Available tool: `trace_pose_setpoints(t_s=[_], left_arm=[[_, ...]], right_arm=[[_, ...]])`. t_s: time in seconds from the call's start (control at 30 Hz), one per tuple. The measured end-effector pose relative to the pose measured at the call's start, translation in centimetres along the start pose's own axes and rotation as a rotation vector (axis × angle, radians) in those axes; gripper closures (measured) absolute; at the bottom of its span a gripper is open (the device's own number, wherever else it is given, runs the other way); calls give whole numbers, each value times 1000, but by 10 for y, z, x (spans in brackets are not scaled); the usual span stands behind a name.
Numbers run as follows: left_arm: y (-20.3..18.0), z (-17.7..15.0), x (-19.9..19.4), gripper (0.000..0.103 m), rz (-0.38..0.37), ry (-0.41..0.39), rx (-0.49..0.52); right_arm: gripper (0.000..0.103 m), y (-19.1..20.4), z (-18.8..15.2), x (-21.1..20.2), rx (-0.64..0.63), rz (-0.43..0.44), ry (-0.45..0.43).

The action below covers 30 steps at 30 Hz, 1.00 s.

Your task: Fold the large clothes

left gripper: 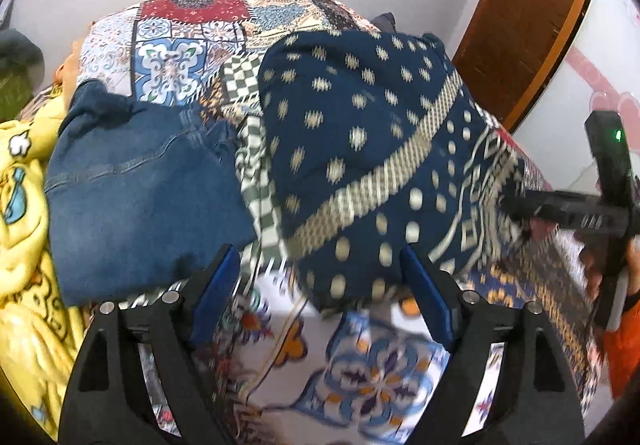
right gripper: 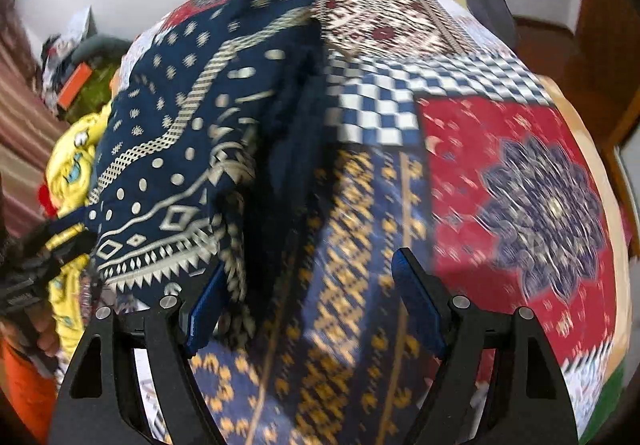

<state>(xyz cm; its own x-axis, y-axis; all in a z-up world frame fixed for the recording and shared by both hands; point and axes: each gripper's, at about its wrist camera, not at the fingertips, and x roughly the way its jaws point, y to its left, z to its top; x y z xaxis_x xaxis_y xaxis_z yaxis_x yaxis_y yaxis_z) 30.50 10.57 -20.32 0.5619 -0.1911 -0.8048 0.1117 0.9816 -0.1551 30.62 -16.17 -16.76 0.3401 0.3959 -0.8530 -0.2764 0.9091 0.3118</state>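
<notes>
Cloth [left gripper: 360, 149], navy patterned, lies lengthwise away across bedspread [left gripper: 380, 365]; both hand-held grippers released.

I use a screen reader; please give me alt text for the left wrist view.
The open left tool hovers over a navy patterned garment lying on a patchwork bedspread, with folded jeans on the left.

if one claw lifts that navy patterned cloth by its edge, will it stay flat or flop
The navy cloth with cream dots and zigzag border would probably flop: it already lies in soft, rumpled folds on the patchwork bedspread. It looks thin and light, so one corner may rise while the rest drags. Its fringed edge would likely dangle.
</notes>
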Motion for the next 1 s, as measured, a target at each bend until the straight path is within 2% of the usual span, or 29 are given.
trace_pose_setpoints(t_s=[0.13, 0.17, 0.23, 0.4, 0.5, 0.63, 0.87, 1.0], left_arm=[[-4, -8, -12, 19, 142, 15, 71], [-4, -6, -16, 19, 154, 11, 74], [0, 3, -29, 19, 152, -20, 56], [11, 38, -56, 18, 139, -116, -4], [16, 56, -57, 17, 122, -136, -30], [27, 77, -34, 16, 8, -99, -90], [46, 84, 43, 16, -197, 72, -221], [62, 84, 76, 16, -356, 127, -341]], right_arm=[[26, -3, -5, -26, -24, -30, -32], [26, -1, -4, -29, -32, -39, -38], [26, 5, 3, -37, -50, -38, -59], [26, 21, 22, -57, -59, 45, -142], [26, 33, 37, -55, -78, 76, -168], [25, 39, 53, -36, -74, 129, -149], [25, 18, 73, 35, 26, 198, 1], [25, 1, 80, 66, 100, 276, 77]])
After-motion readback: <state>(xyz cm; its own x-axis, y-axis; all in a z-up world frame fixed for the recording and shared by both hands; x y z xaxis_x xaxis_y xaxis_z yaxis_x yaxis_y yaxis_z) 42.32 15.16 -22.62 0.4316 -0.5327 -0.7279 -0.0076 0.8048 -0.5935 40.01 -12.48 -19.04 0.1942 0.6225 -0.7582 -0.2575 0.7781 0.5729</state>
